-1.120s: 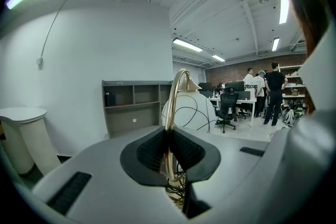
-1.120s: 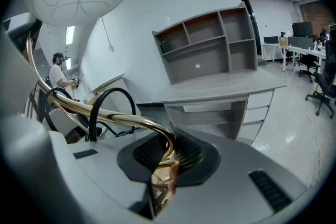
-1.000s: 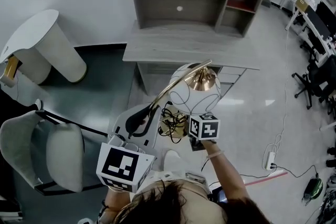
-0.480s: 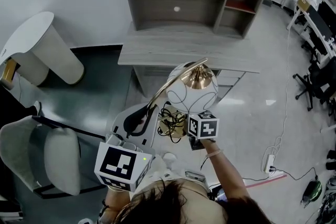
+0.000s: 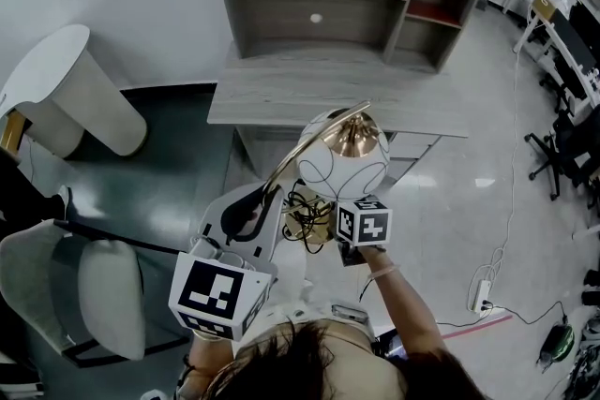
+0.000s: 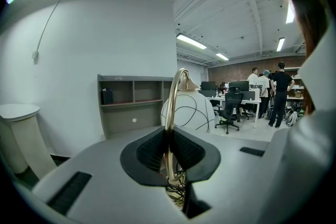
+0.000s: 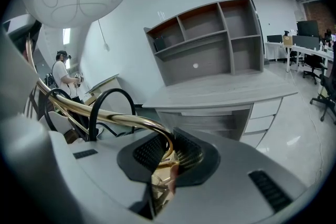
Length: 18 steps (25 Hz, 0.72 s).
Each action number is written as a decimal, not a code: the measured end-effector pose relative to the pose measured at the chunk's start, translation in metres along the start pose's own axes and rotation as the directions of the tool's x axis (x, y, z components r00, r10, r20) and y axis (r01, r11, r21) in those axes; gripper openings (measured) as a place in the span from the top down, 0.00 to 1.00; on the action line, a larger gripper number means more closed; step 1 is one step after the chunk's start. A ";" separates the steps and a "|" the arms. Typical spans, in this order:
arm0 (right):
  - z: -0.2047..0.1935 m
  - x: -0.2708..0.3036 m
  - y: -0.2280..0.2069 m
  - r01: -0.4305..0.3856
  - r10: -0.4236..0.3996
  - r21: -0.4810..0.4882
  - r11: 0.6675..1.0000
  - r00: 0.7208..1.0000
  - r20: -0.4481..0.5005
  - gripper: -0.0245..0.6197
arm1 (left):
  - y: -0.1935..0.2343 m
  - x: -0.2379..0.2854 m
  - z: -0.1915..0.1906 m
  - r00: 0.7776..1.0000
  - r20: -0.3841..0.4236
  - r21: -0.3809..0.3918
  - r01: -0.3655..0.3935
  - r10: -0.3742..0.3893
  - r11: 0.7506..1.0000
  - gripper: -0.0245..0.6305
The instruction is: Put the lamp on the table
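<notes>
The left gripper (image 6: 169, 150) and right gripper (image 7: 167, 159) each pinch the globe lamp's (image 5: 339, 166) brass stem, just near of the grey desk (image 5: 281, 95).

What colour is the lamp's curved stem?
The stem is shiny gold, clearest in right gripper view.

light: bright, even (ceiling tubes (image 6: 197, 42)) | edges: fisheye-warped, dark vignette

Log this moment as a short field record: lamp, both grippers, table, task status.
lamp: white globe shade, curved gold stem, carried off the table
left gripper: shut on the lamp's stem
right gripper: shut on the lamp's gold metal
table: grey top, shelf unit at its back
status: lamp not yet on table
</notes>
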State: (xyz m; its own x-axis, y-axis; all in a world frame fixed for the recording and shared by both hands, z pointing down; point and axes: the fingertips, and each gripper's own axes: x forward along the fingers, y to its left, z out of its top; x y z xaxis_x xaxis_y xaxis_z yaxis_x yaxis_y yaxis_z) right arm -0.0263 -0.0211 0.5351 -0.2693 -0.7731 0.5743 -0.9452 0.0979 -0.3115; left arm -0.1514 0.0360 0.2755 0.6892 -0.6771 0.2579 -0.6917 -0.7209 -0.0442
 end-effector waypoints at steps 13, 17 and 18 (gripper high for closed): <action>0.047 0.051 -0.015 0.022 -0.022 0.000 1.000 1.000 -0.005 0.88 | 0.053 0.055 0.012 1.000 -0.007 -0.009 0.021 -0.021 1.000 0.91; 0.062 0.067 -0.017 0.028 -0.028 0.008 1.000 1.000 -0.005 0.88 | 0.068 0.071 0.019 0.999 -0.003 -0.001 0.035 -0.035 0.999 0.91; 0.065 0.070 -0.017 0.030 -0.029 0.010 1.000 1.000 -0.005 0.88 | 0.071 0.075 0.020 0.999 -0.002 0.001 0.038 -0.038 0.999 0.91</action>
State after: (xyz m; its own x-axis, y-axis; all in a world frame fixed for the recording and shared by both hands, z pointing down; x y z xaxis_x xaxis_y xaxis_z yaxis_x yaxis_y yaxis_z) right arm -0.0167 -0.1181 0.5315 -0.2422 -0.7727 0.5867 -0.9508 0.0687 -0.3020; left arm -0.1449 -0.0688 0.2720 0.7147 -0.6487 0.2615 -0.6646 -0.7464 -0.0354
